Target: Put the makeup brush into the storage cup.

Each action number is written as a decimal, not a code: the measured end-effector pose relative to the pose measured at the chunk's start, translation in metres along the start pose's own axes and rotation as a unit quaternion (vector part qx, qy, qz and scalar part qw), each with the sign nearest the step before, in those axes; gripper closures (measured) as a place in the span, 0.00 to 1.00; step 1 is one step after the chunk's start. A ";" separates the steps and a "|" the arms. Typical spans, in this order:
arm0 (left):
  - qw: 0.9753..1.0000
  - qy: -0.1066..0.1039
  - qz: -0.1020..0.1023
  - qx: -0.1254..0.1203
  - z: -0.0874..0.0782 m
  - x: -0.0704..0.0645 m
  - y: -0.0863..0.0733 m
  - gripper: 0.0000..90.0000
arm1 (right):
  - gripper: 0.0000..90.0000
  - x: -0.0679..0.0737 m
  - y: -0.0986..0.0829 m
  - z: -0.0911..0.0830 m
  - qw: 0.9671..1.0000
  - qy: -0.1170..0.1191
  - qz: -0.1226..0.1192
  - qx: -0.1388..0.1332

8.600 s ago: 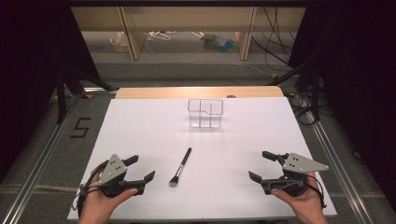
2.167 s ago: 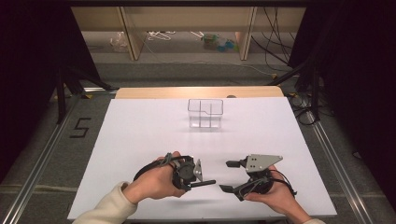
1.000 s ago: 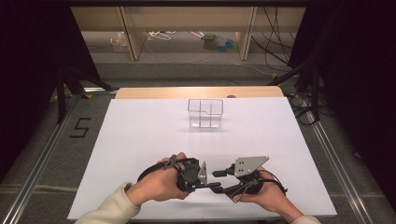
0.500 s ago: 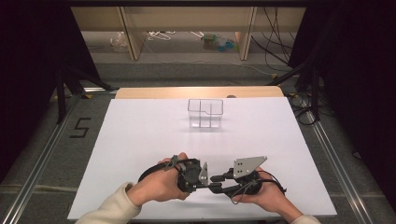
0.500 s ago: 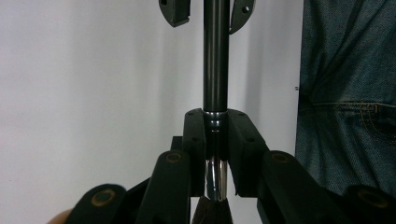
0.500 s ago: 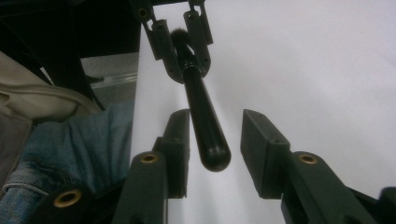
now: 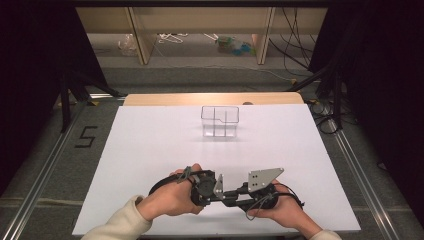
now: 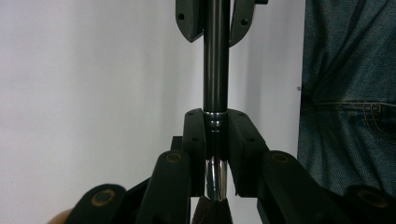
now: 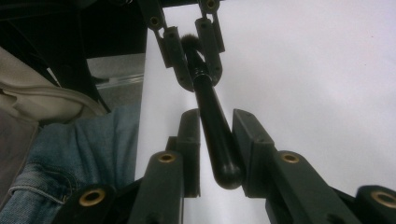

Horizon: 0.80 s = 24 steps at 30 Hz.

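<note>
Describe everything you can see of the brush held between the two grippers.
The brush is slim, with a glossy black handle, a shiny metal ferrule and dark bristles. It is lifted off the white table, near its front edge. The left gripper is shut on it at the ferrule end, its fingers pressing both sides. The rounded handle end lies between the right gripper fingers, which stand slightly apart from it.

Your surface is a white sheet laid over a wooden top, whose bare edge shows along the far side. Well beyond your jaws, a clear plastic organizer with compartments stands upright directly on the sheet, near the far edge. Around the surface runs grey floor marked "5".
</note>
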<state>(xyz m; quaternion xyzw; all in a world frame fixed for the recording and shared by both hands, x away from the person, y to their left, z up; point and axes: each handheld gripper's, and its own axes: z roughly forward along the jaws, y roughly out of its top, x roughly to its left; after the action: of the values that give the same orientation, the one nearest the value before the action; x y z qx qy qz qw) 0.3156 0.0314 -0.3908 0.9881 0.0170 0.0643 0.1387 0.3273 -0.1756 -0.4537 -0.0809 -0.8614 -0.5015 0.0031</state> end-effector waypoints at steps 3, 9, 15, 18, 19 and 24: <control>1.000 -0.001 0.001 -0.001 0.000 0.000 0.001 0.87 | 0.81 0.000 0.000 0.000 1.000 0.001 0.003 -0.001; 1.000 0.001 0.002 0.001 0.000 0.000 0.000 0.87 | 0.75 0.001 0.001 0.002 1.000 -0.005 -0.001 0.000; 1.000 0.000 0.003 0.002 0.001 0.000 0.000 0.87 | 0.78 0.002 0.002 0.004 1.000 -0.007 0.000 -0.008; 1.000 0.001 0.006 0.002 0.000 0.000 0.001 0.87 | 0.82 0.002 0.002 0.003 1.000 -0.001 -0.002 -0.001; 1.000 0.003 0.007 0.001 0.000 0.000 0.001 0.87 | 0.82 0.002 0.002 0.003 1.000 -0.002 -0.002 0.000; 1.000 0.004 0.016 0.004 0.000 -0.001 0.001 0.86 | 0.87 0.004 0.003 0.003 1.000 0.004 -0.004 0.000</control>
<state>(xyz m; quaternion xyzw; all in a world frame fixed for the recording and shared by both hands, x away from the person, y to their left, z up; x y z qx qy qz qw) 0.3151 0.0307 -0.3908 0.9885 0.0020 0.0703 0.1335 0.3236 -0.1710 -0.4520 -0.0750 -0.8616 -0.5020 0.0044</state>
